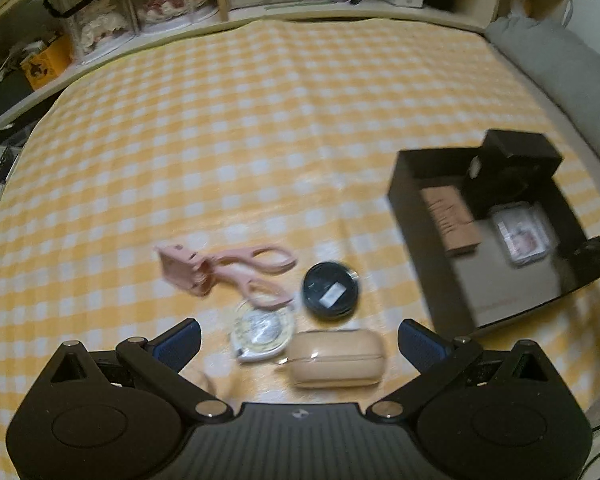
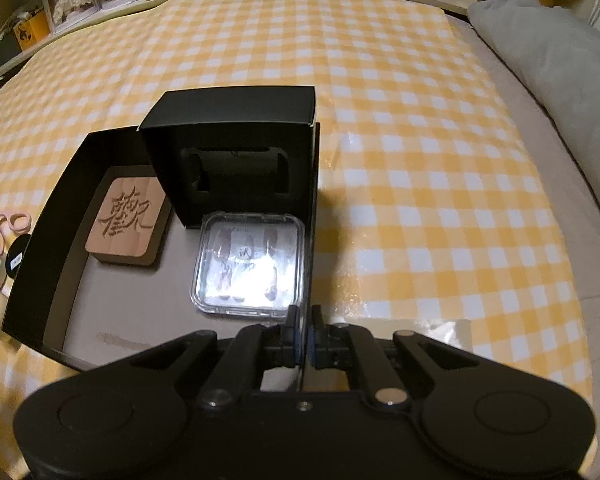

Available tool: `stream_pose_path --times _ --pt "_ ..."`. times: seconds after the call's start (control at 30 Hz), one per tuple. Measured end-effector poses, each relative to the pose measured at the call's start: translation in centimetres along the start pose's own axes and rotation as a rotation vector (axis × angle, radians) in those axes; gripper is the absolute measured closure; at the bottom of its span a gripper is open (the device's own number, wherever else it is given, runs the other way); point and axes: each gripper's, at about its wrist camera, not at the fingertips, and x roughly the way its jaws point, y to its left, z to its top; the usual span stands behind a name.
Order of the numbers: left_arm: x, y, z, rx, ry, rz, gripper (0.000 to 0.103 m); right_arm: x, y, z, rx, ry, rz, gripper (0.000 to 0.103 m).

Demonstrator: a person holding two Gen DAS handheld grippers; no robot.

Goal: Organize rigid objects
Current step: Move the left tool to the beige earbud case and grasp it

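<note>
Over the yellow-checked bench (image 1: 260, 128), the left hand-held gripper (image 1: 299, 343) hung released above the beige case (image 1: 334, 362), risking nudging the crowded tape measure (image 1: 262, 330), while the right hand-held gripper (image 2: 303, 332) clenched the black box's (image 2: 40, 248) wall.

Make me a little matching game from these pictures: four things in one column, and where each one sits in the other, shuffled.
Things:
1. wooden carved block
2. clear plastic case
3. pink eyelash curler
4. right claw

Places:
A. on the checked cloth, outside the box
B. clamped on the black box's right wall
C. inside the black box, left part
D. inside the box, right part, near the claw

Pairs: 1-C, 2-D, 3-A, 4-B
</note>
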Motion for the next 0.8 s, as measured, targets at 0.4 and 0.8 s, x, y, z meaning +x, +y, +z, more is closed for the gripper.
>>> stream_pose_path --times 0.4,0.8 --pt "3.3 -0.2 -1.0 -0.131 0.135 -0.094 0.0 -0.5 0.3 -0.2 -0.029 -0.003 -0.018 0.098" --pt "7.2 -0.6 -0.9 -0.186 0.176 -0.075 0.006 0.2 0.8 -0.2 -0.043 0.006 -0.022 0.098"
